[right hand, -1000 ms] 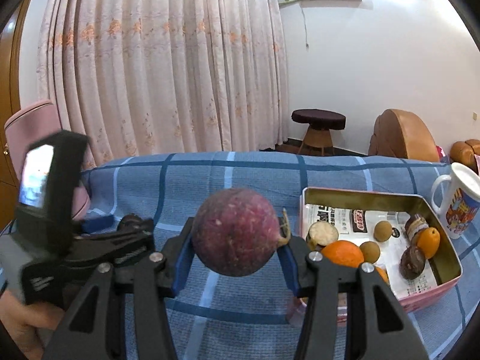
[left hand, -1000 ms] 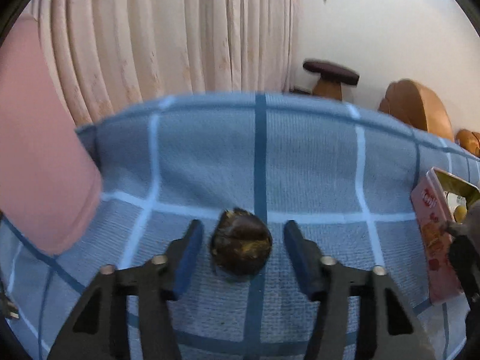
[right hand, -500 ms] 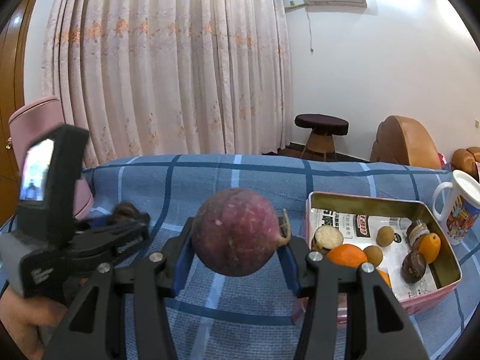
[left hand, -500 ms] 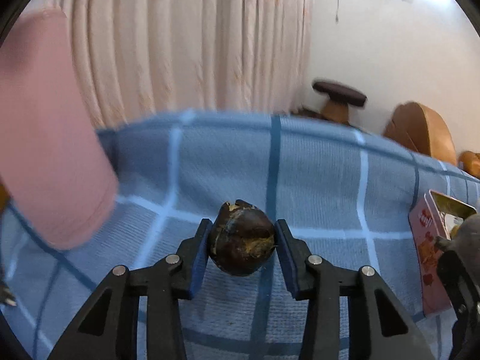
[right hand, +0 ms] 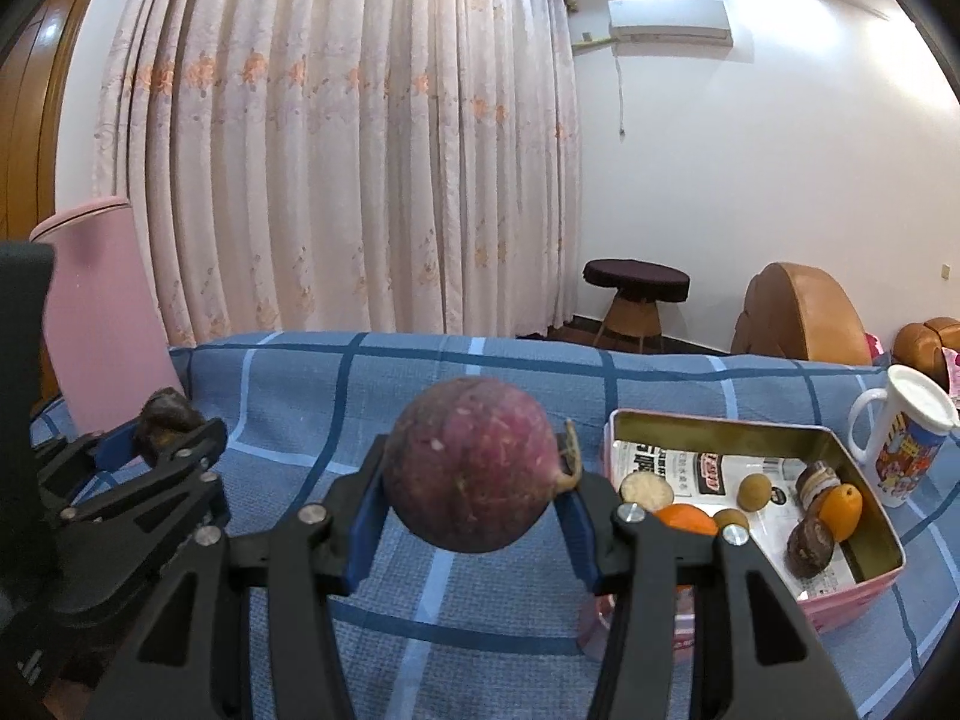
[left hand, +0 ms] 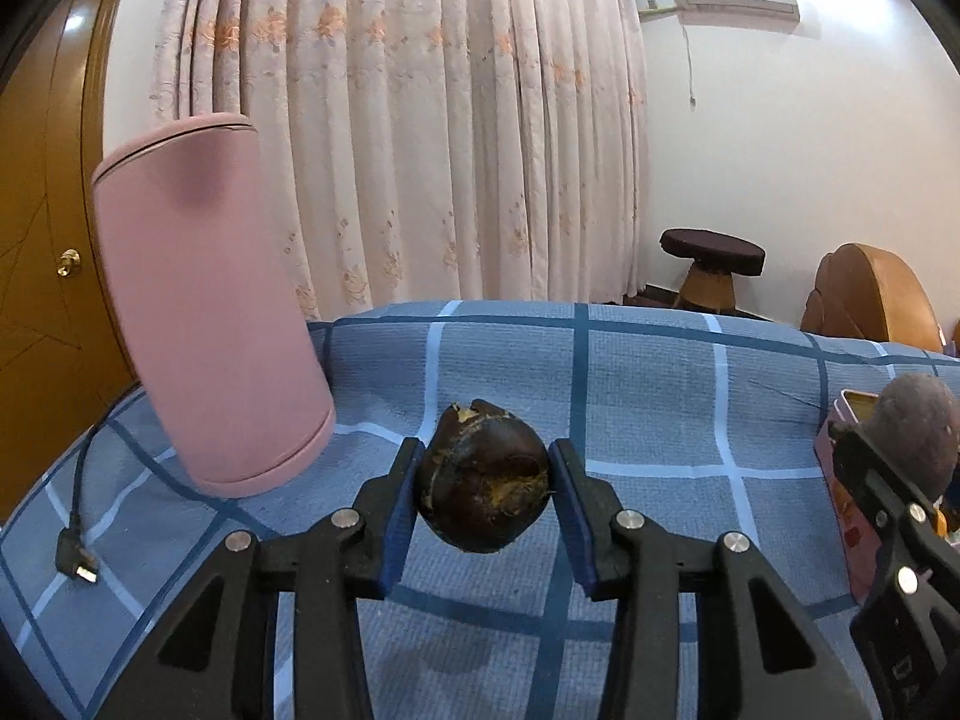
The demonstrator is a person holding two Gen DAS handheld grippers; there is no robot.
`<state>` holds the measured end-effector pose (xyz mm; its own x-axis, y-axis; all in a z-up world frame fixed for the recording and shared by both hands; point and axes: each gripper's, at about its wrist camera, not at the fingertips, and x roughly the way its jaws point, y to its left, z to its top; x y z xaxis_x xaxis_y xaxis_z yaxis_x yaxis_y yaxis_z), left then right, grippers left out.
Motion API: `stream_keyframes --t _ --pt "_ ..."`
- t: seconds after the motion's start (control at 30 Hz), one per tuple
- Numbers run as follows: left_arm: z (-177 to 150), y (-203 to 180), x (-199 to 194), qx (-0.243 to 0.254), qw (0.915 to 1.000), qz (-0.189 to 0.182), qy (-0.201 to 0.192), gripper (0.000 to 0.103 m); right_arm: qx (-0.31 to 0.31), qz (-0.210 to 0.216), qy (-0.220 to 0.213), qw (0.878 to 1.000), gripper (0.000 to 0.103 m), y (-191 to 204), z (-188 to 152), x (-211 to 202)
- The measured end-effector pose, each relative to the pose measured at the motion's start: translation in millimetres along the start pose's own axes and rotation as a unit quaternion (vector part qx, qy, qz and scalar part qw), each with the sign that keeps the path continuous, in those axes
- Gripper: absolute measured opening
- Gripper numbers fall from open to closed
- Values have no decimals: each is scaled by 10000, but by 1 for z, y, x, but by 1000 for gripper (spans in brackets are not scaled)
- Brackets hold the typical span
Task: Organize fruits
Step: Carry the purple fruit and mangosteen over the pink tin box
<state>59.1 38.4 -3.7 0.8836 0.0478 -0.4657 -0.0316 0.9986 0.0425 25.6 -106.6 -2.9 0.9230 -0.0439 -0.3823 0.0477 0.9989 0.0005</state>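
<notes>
My left gripper (left hand: pixel 483 486) is shut on a dark brown chestnut-like fruit (left hand: pixel 483 477) and holds it above the blue checked cloth (left hand: pixel 648 372). My right gripper (right hand: pixel 471 492) is shut on a round purple-red fruit (right hand: pixel 471 480) with a curled stem, held above the cloth just left of the pink tin box (right hand: pixel 864 597). The box holds several fruits, among them an orange (right hand: pixel 684 519). In the right wrist view the left gripper (right hand: pixel 162 438) is at the left with its dark fruit (right hand: pixel 165 417). In the left wrist view the purple fruit (left hand: pixel 915 432) shows at the right edge.
A tall pink cylinder (left hand: pixel 210 324) stands on the cloth at the left, with a black USB cable (left hand: pixel 75 558) beside it. A white printed mug (right hand: pixel 906 438) stands right of the box. A stool (right hand: pixel 636 294) and brown seats (right hand: pixel 798 318) are behind the table.
My left gripper closed on the dark fruit that lay on the cloth and lifted it clear. My right gripper kept hold of the purple fruit and rose slightly.
</notes>
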Motion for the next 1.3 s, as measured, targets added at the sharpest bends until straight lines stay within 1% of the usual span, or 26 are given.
stream_keyframes --t 0.37,0.97,1.3 --pt "-7 1 -15 -32 9998 66 -164 44 -34 -60 -61 10000 53 -2 -5 -16" --pt "-15 -1 -37 -180 9993 93 -311 44 -61 -56 -75 9999 53 -7 -10 -27" --pt "-18 -3 -42 -202 9992 97 -341 44 -120 -34 -101 9999 53 -10 -14 -37"
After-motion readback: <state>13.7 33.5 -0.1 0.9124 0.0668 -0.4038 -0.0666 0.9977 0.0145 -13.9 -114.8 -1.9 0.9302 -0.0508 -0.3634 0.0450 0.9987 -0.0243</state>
